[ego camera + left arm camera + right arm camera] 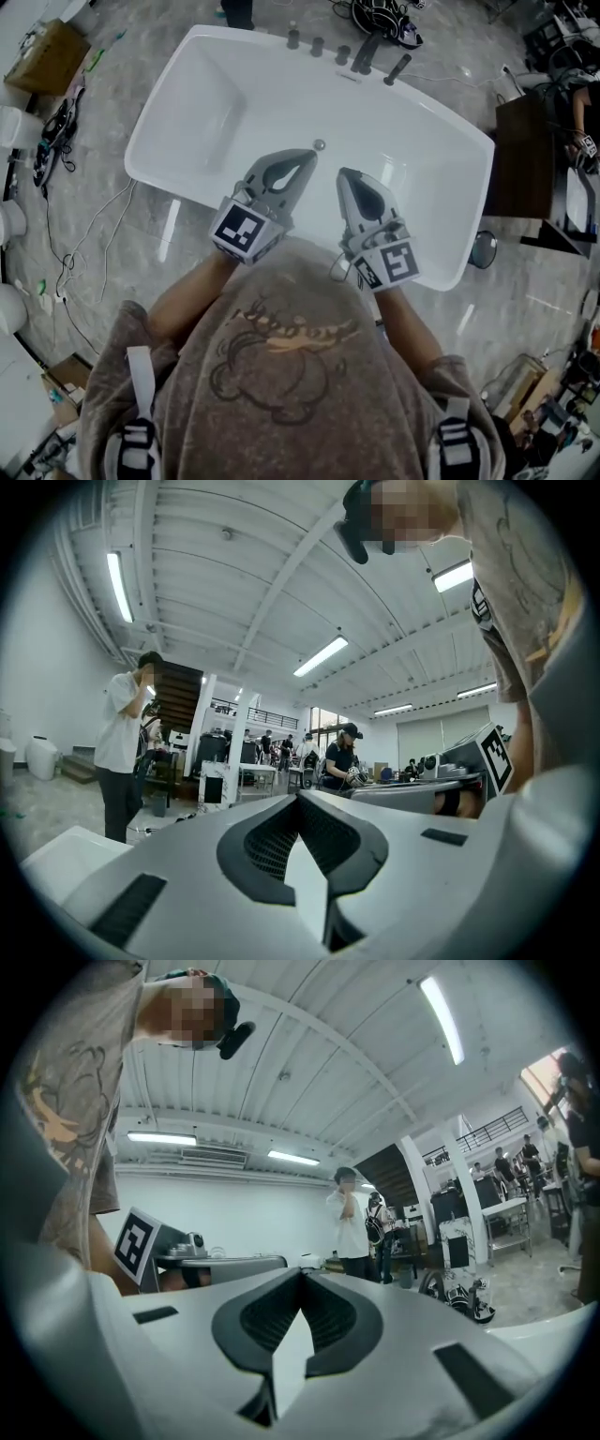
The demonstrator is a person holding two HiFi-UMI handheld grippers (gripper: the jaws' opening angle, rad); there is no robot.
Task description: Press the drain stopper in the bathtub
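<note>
In the head view a white bathtub (246, 39) lies below me, with a small round metal drain stopper (319, 144) on its floor near the middle. Both grippers are held over the tub's near rim, above the stopper and apart from it. My left gripper (310, 153) is shut, its tip pointing toward the stopper. My right gripper (343, 172) is shut too, just right of the left. In the left gripper view (300, 796) and the right gripper view (302, 1270) the jaws meet with nothing between them and look out into the room; the tub is hidden there.
Dark faucet fittings (366, 52) stand on the tub's far rim. A dark cabinet (525, 159) is at the right, a cardboard box (47, 56) and cables (56, 131) at the left. People stand around the room (127, 742) (352, 1222).
</note>
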